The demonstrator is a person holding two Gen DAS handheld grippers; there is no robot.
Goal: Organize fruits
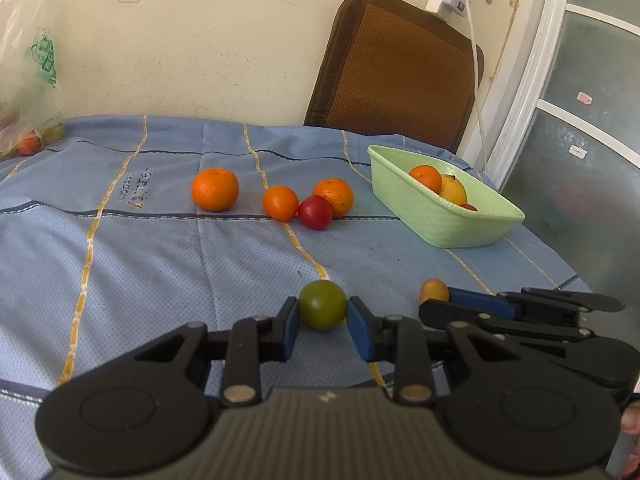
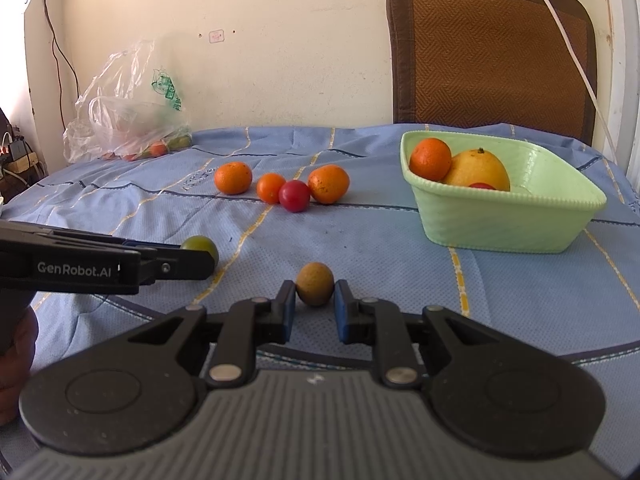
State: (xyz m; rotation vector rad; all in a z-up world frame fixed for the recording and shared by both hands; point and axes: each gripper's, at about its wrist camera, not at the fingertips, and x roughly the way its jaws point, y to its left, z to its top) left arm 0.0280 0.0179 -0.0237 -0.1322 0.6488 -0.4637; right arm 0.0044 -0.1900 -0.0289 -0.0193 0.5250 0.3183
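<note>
My left gripper has its pads against both sides of a green round fruit on the blue cloth; the fruit also shows in the right wrist view. My right gripper has its pads against a small brown fruit, which also shows in the left wrist view. Three oranges and a red fruit lie mid-table. A green basket at the right holds an orange, a yellow fruit and a red one.
A clear plastic bag with more fruit sits at the far left of the table. A brown woven chair back stands behind the table, with a white cable hanging by it. The table edge lies at the right.
</note>
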